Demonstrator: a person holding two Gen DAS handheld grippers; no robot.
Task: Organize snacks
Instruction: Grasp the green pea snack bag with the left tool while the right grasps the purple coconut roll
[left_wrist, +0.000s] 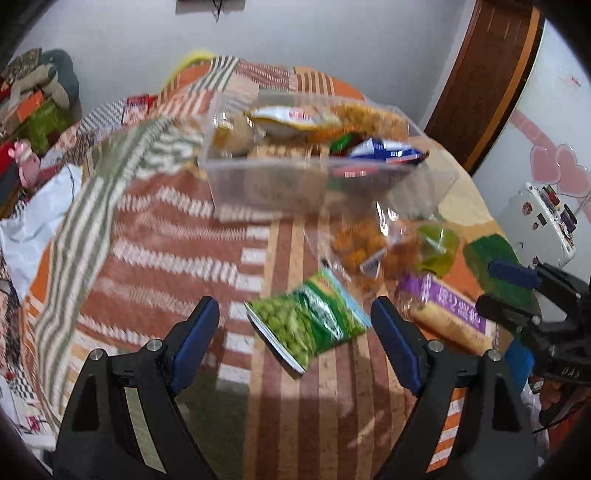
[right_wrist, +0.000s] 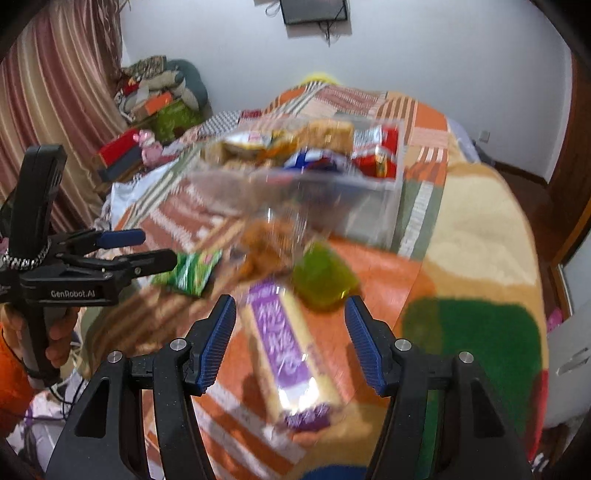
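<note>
Both jaws spread: green packet (left_wrist: 308, 319) between left's, purple pack (right_wrist: 284, 354) between right's.

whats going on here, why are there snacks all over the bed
A person is sorting snacks on a patchwork bedspread with a handheld gripper in each hand. A clear plastic bin at the back already holds several packets. The left gripper hangs open over a green pea snack bag, and the right gripper hangs open over a purple-labelled cake roll; neither holds anything. A clear bag of orange snacks and a green jelly cup also lie loose.
</note>
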